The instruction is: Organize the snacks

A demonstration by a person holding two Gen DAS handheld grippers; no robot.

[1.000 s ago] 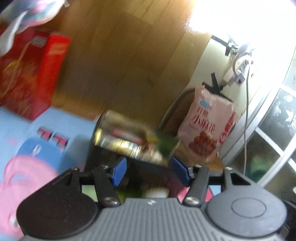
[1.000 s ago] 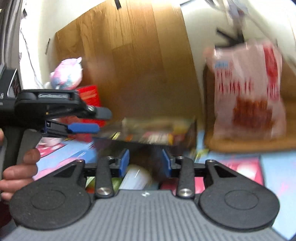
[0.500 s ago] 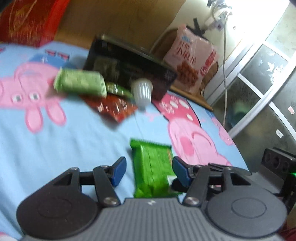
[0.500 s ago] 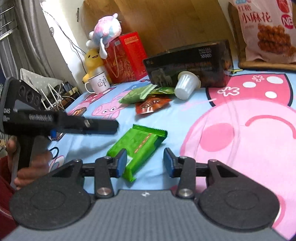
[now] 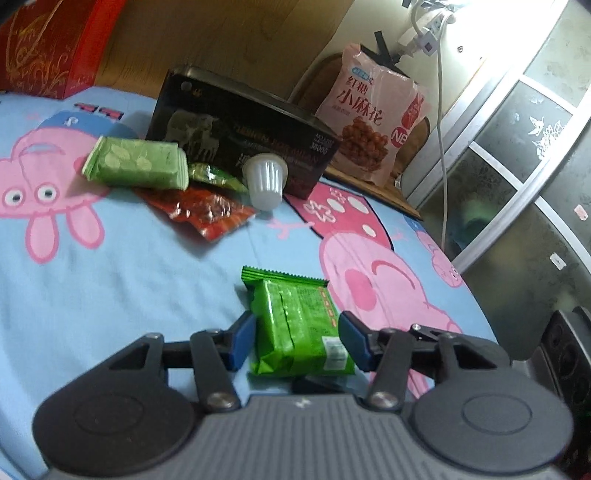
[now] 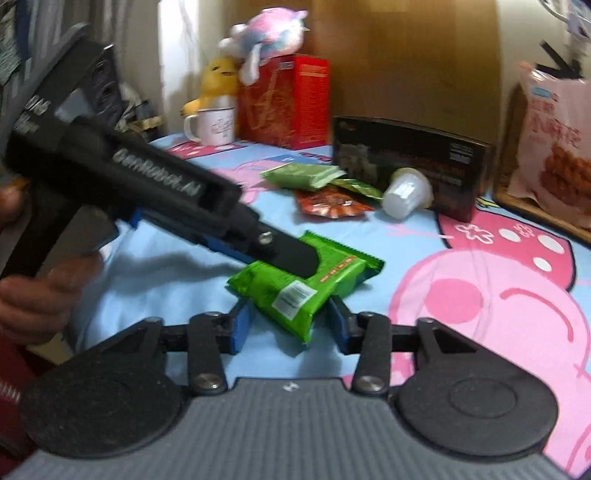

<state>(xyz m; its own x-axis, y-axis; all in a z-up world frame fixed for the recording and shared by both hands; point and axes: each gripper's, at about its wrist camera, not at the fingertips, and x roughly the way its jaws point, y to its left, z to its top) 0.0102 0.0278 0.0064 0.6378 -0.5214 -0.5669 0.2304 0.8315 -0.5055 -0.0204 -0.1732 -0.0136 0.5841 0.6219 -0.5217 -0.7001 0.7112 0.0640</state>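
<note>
A bright green snack packet (image 5: 291, 317) lies flat on the blue cartoon bedsheet (image 5: 129, 277). My left gripper (image 5: 297, 332) straddles it; its jaws are closing, the blue pads stand right at the packet's long edges, and the wrapper shows no squeeze. The right wrist view shows the same packet (image 6: 332, 273) with the left gripper's black finger (image 6: 291, 256) lying over it. My right gripper (image 6: 289, 319) has the packet's near corner between its closing jaws, with a small gap on each side.
Further back lie a pale green packet (image 5: 136, 168), a red packet (image 5: 207, 210), a small green packet (image 5: 214, 177) and a tipped white cup (image 5: 264, 179) against a black box (image 5: 240, 136). A pink snack bag (image 5: 373, 118), red box (image 6: 288, 103), mug (image 6: 214, 125) and plush toys (image 6: 269, 29) stand behind.
Both views dropped from the black box and wooden headboard to the bedsheet. Both grippers came down around the green packet, which now sits between their fingers.
</note>
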